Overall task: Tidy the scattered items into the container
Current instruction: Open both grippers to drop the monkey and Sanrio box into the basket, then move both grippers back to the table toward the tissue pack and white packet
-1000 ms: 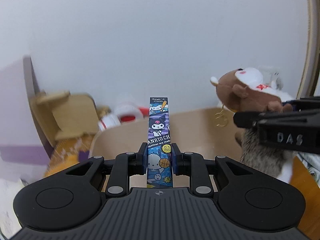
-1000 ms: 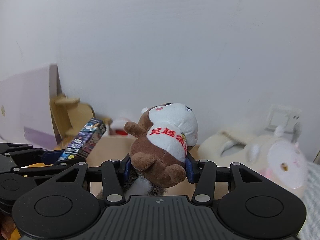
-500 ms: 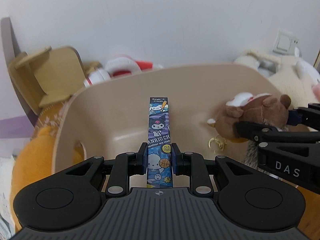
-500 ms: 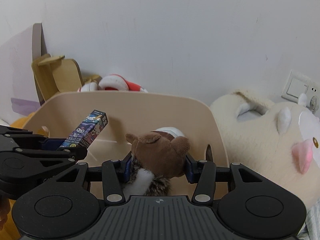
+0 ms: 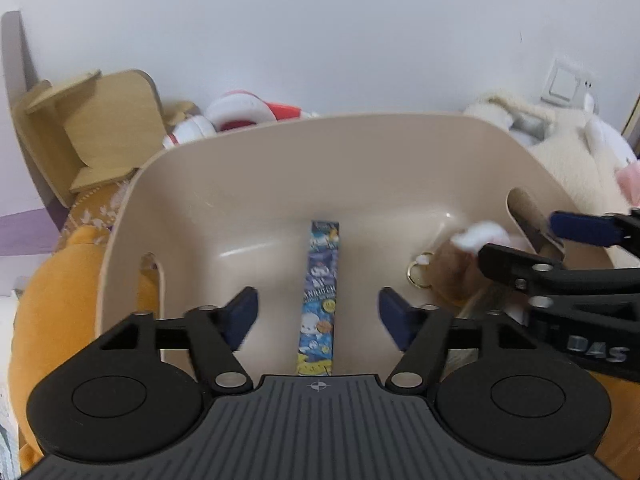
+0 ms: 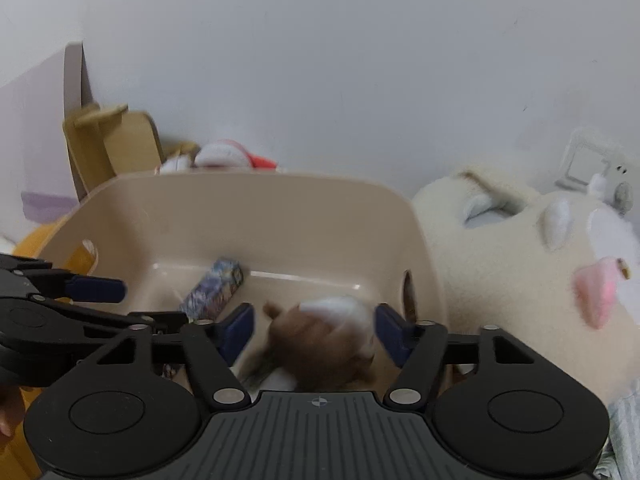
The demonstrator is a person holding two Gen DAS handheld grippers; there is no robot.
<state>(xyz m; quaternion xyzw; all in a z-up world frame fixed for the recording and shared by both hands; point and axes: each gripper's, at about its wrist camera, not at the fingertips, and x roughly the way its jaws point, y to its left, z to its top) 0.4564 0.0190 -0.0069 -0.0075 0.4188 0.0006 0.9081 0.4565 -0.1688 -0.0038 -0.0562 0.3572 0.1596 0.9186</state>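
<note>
As both claws spread over the beige container, two items drop free inside it: the left gripper has its jaws opening, its blue pads well apart on either side of the cartoon-printed pen box and no longer touching it, while the right gripper has its jaws opening around the brown plush toy, which blurs between the pads with nothing pressing on it. Seen from the left wrist, the pen box lies in the middle of the container's floor with its long axis running from 6 o'clock to 12 o'clock, its far end pointing at the back wall; from the right wrist it sits at about 10 o'clock of the plush and slants toward 1 o'clock. The plush, with a white cap and a gold key ring, is at roughly 3 o'clock of the box, near the container's right-hand handle slot; how it lies cannot be told through the blur. By the look of it, these two items are as good as delivered and only the withdrawal of the claws remains for them. Outside the rim, a red-and-white soft toy at 12 o'clock and a large cream plush at 2 o'clock remain; whether they count as scattered items is not clear.
</note>
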